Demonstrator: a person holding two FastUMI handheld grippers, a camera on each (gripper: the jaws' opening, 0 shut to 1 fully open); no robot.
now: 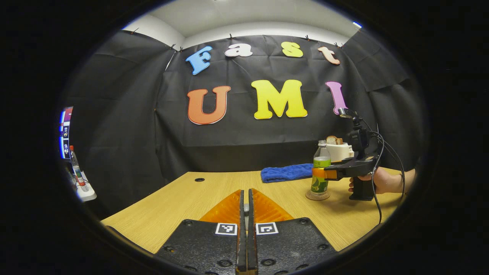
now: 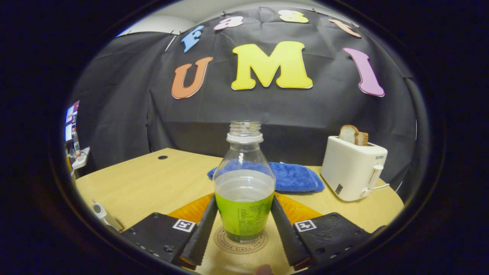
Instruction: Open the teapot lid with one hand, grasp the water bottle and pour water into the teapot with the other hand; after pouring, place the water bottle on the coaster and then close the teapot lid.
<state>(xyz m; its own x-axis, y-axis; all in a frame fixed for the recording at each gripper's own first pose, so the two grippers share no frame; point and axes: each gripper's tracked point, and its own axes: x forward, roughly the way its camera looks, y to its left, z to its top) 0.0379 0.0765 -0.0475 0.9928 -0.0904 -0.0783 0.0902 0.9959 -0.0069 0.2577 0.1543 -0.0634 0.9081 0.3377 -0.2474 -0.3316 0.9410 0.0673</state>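
The clear water bottle (image 2: 244, 198), uncapped, with a green label and part full, stands upright on the round coaster (image 2: 229, 242). My right gripper (image 2: 244, 204) has a finger on each side of the label, both touching it. The left gripper view shows the same bottle (image 1: 320, 172) on the coaster (image 1: 318, 197) at the right, with the right gripper (image 1: 325, 174) at its label and a hand (image 1: 382, 181) holding the grip. My left gripper (image 1: 246, 193) hovers over the wooden table (image 1: 183, 202) with its fingers together. A small grey bit sits between them; I cannot tell what it is.
A folded blue towel (image 2: 294, 175) lies behind the bottle. A white toaster (image 2: 353, 172) holding bread slices (image 2: 353, 134) stands at the back right. A small white object (image 2: 100, 211) lies near the table's left front edge. A cable hole (image 1: 199, 179) marks the far left.
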